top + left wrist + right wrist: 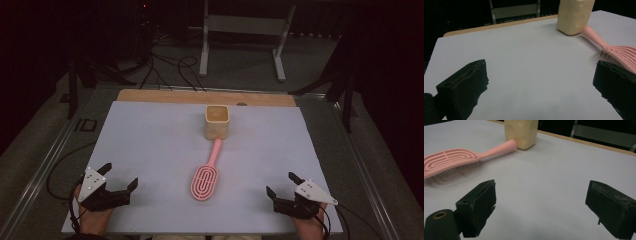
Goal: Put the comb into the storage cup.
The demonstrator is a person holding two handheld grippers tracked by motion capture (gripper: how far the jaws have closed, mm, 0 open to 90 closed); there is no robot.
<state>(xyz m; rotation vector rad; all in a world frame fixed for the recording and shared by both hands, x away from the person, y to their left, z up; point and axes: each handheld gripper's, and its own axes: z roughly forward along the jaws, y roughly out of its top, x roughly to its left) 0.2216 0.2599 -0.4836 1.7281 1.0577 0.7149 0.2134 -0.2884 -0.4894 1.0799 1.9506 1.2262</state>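
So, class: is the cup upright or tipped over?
Upright. The cup stands on its base on the table, its open mouth facing up, with the brush handle tip at its foot.

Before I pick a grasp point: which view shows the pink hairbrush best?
The high view: the whole hairbrush lies unobstructed, handle end at the beige cup. The right gripper view shows bristles and handle, its head cut off at the edge; the left gripper view shows only part.

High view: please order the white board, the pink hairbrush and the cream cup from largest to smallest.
1. white board
2. pink hairbrush
3. cream cup, though it stands farther from the camera.
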